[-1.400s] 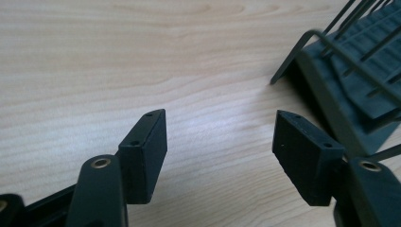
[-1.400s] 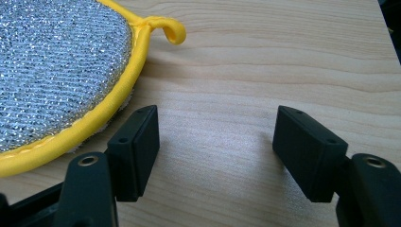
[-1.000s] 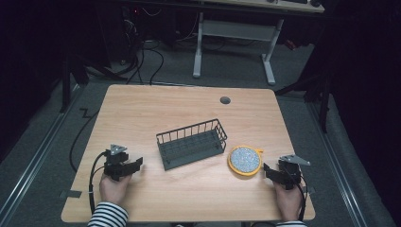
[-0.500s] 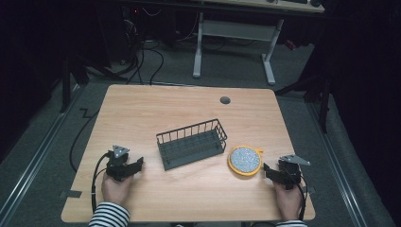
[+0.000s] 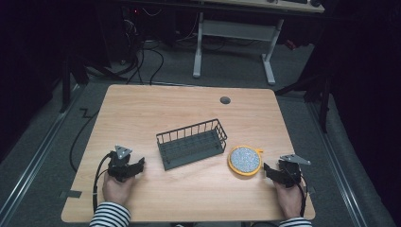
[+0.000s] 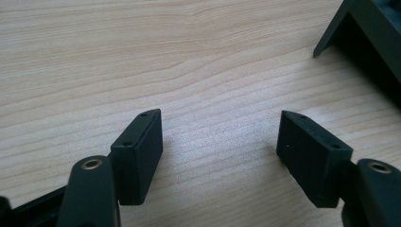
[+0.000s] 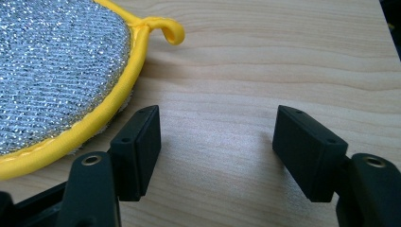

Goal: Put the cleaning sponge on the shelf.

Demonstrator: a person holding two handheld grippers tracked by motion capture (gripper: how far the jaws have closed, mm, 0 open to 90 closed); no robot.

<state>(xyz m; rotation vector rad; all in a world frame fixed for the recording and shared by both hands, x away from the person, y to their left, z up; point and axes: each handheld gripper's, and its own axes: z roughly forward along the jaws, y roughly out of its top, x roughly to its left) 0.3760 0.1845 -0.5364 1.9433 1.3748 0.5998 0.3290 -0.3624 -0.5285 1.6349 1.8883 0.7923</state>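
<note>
A dark wire basket (image 5: 191,144) stands in the middle of the wooden table (image 5: 189,109). To its right lies a round silver scouring pad with a yellow rim (image 5: 244,160) (image 7: 52,71). My left gripper (image 5: 140,164) (image 6: 220,137) rests near the table's front left, pointing toward the basket, whose corner (image 6: 359,33) lies ahead of it. Its jaws have just been opening and stand open with bare wood between them. My right gripper (image 5: 265,169) (image 7: 217,132) sits at the front right, open and empty, its left fingertip (image 7: 142,142) right beside the pad's rim.
A round cable hole (image 5: 225,100) sits near the table's far edge. A grey desk frame (image 5: 231,38) and cables (image 5: 142,56) lie on the dark floor behind. The table's right edge (image 7: 385,28) is close to my right gripper.
My left gripper has shifted slightly right toward the basket. The right gripper, basket and pad have stayed where they were.
</note>
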